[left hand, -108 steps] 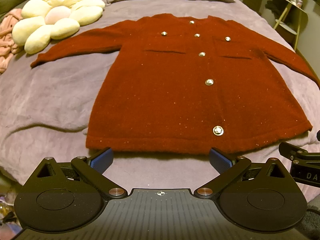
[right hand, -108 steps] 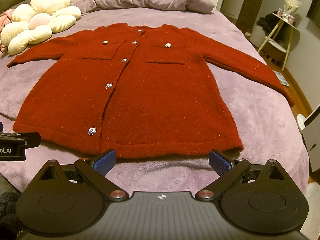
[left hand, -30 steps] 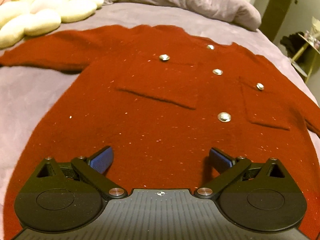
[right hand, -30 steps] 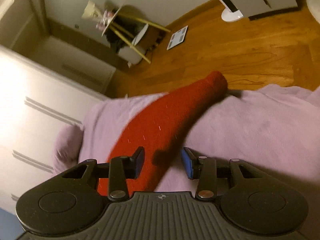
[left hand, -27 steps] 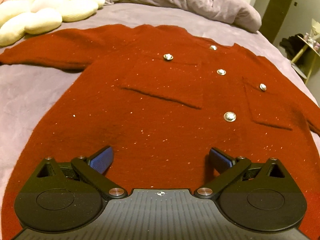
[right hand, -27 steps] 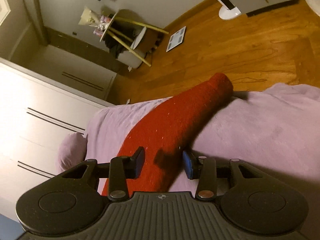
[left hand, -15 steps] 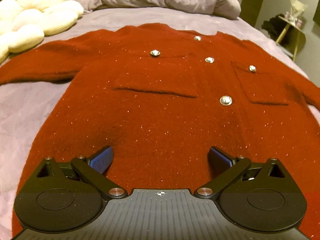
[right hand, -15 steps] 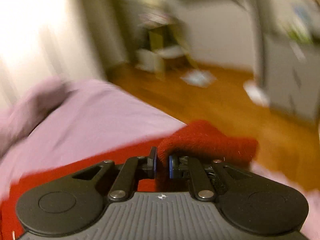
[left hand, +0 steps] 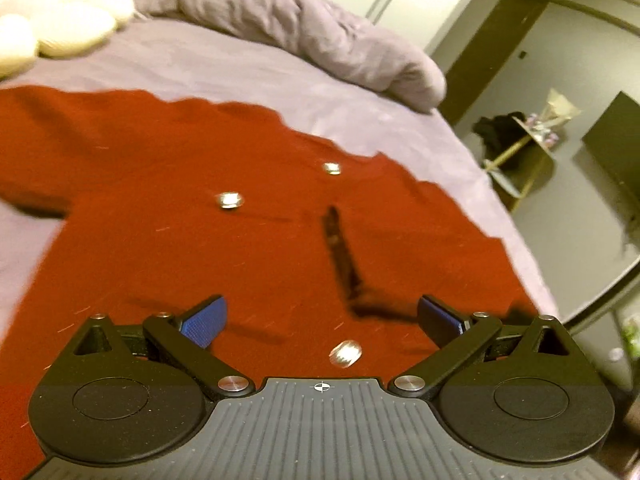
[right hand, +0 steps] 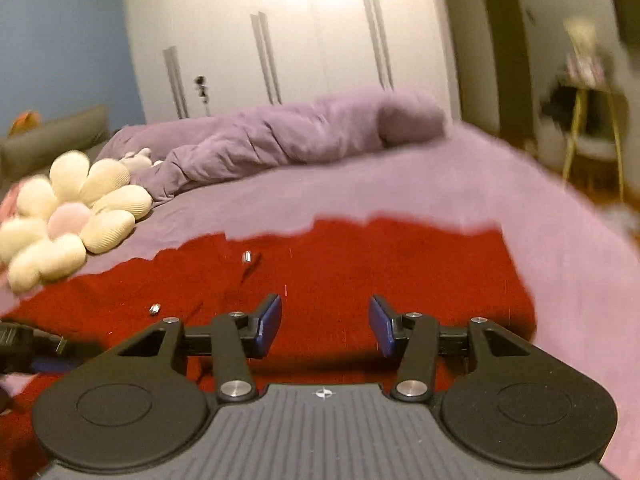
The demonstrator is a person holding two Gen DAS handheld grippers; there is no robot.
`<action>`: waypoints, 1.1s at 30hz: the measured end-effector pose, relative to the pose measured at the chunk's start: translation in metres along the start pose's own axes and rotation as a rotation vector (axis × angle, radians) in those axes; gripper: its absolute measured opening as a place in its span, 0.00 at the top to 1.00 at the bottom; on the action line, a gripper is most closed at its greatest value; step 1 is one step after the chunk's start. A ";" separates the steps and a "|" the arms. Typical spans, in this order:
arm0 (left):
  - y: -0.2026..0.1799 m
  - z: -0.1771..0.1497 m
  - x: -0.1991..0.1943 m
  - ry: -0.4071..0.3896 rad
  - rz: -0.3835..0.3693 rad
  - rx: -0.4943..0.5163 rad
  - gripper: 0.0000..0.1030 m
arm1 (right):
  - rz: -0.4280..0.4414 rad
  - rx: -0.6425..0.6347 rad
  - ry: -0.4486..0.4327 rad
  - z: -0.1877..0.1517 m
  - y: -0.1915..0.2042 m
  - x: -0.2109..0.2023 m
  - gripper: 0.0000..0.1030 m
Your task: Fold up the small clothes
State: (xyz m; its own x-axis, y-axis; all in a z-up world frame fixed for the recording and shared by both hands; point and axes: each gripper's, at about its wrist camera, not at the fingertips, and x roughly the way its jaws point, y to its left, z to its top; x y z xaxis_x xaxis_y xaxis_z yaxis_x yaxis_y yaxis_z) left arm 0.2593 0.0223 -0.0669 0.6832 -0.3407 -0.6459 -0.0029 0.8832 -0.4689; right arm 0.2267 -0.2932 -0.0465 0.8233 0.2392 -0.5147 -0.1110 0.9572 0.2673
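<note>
A dark red buttoned cardigan (left hand: 168,184) lies flat on the purple bed. Its right sleeve is folded across the front, with the sleeve edge (left hand: 344,256) lying near the middle buttons. My left gripper (left hand: 320,320) is open and empty, hovering low over the cardigan's front. My right gripper (right hand: 324,320) is open and empty above the folded right side of the cardigan (right hand: 360,264). The left gripper's tip (right hand: 24,348) shows at the left edge of the right wrist view.
A cream flower-shaped cushion (right hand: 68,212) lies at the bed's far left. A bunched purple duvet (right hand: 272,140) lies at the head of the bed. White wardrobe doors (right hand: 280,40) stand behind. A small side table (left hand: 528,148) stands right of the bed.
My right gripper carried the right sleeve over the cardigan's front, let it go and opened. The left gripper shifted right and nearer the buttons, still open.
</note>
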 end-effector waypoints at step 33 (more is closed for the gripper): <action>0.045 0.082 0.050 -0.053 0.275 0.107 0.85 | 0.073 0.306 0.050 -0.007 -0.040 0.025 0.57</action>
State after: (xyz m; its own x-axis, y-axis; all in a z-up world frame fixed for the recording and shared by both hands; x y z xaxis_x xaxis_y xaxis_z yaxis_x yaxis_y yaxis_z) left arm 0.3537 0.0717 -0.0710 0.7043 -0.0690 -0.7066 -0.1183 0.9699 -0.2126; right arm 0.2473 -0.3247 -0.0759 0.7901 0.3201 -0.5228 0.0104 0.8457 0.5335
